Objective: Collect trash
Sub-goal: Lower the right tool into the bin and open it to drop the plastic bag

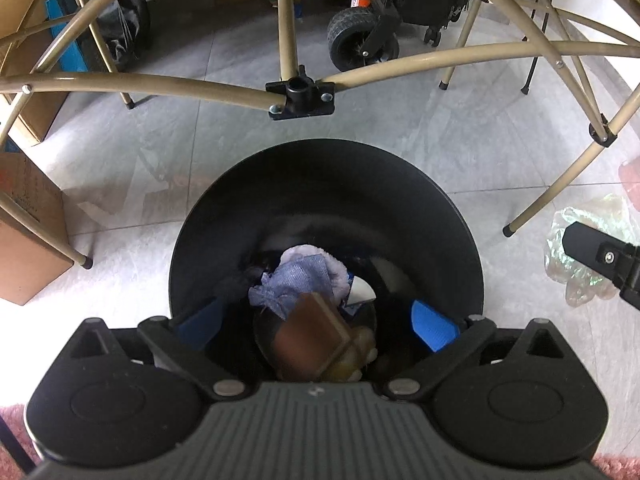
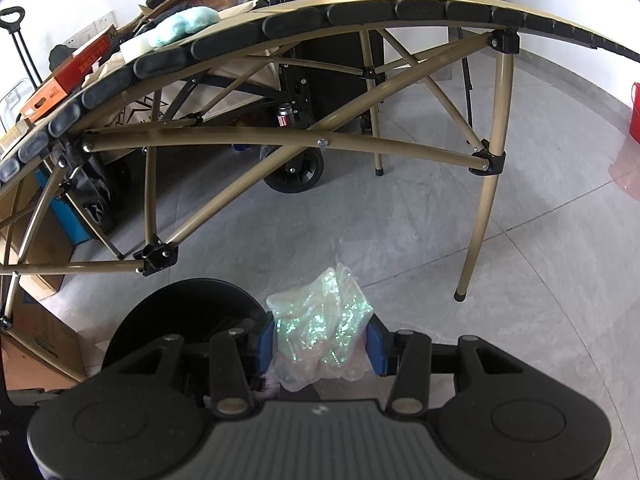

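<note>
Left wrist view: grey tiled floor (image 1: 400, 152), tan folding-table frame (image 1: 288, 20) across the top, cardboard boxes (image 1: 28, 240) at left edge, a cart wheel (image 1: 352, 40) upper centre. Black trash bin (image 1: 420, 208) sits centre frame, directly under the left gripper (image 1: 316, 320). Its blue pads (image 1: 432, 324) stand wide apart, nothing pressed between them. A blurred brown flat piece (image 1: 312, 340) shows between them over the bin mouth; we judge it is dropping in. A blue cloth scrap (image 1: 296, 280) lies already in the bin. At the right edge the right gripper's finger (image 1: 600, 256) shows against a shiny plastic bag (image 1: 576, 256).

Right wrist view: same floor, table edge arcs across the top with clutter on it, red bucket (image 2: 636, 112) far right. The right gripper (image 2: 320, 344) is clenched on the iridescent crumpled bag (image 2: 324, 320), lower centre. The bin's rim (image 2: 192, 292) is at lower left, just beside the bag.

We judge the step as dropping trash. Next move calls for swinging the bag left over the bin mouth, then releasing.
</note>
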`<action>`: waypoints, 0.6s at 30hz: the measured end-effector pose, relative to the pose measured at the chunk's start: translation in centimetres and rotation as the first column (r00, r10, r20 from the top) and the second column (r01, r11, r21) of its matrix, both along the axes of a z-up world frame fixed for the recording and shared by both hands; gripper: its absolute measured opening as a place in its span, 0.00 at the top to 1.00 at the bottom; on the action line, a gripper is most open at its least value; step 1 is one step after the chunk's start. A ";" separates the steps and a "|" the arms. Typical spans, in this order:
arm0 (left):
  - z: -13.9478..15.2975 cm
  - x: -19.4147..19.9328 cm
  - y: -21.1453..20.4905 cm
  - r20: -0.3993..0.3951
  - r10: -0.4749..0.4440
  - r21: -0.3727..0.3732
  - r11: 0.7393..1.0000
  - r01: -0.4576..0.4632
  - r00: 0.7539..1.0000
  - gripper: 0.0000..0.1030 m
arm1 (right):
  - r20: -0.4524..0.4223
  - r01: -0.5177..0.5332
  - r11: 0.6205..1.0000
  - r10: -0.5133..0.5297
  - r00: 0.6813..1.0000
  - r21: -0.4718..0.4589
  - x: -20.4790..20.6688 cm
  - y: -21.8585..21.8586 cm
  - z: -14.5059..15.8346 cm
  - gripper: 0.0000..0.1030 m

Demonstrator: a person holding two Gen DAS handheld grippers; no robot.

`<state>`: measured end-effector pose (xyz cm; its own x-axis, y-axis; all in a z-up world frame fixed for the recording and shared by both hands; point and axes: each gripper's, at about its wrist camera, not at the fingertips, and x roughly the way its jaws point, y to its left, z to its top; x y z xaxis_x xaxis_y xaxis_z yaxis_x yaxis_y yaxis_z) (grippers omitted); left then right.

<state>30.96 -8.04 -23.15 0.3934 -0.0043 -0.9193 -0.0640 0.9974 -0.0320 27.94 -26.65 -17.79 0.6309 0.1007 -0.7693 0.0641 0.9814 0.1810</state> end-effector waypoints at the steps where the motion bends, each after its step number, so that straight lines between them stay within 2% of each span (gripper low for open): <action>1: 0.0 0.0 0.0 0.001 -0.001 0.000 1.000 0.001 1.000 0.00 | 0.001 -0.001 1.000 0.001 1.000 -0.002 0.0 0.0 0.0 0.57; 10: 0.3 -0.2 -0.3 -0.007 -0.011 0.007 1.000 0.011 1.000 0.00 | 0.003 -0.002 1.000 0.002 1.000 -0.003 0.0 0.0 0.0 0.57; 18: 2.3 -1.1 0.3 0.017 -0.012 0.018 1.000 0.012 1.000 0.00 | 0.020 -0.016 1.000 0.016 1.000 0.005 -0.2 0.5 0.7 0.57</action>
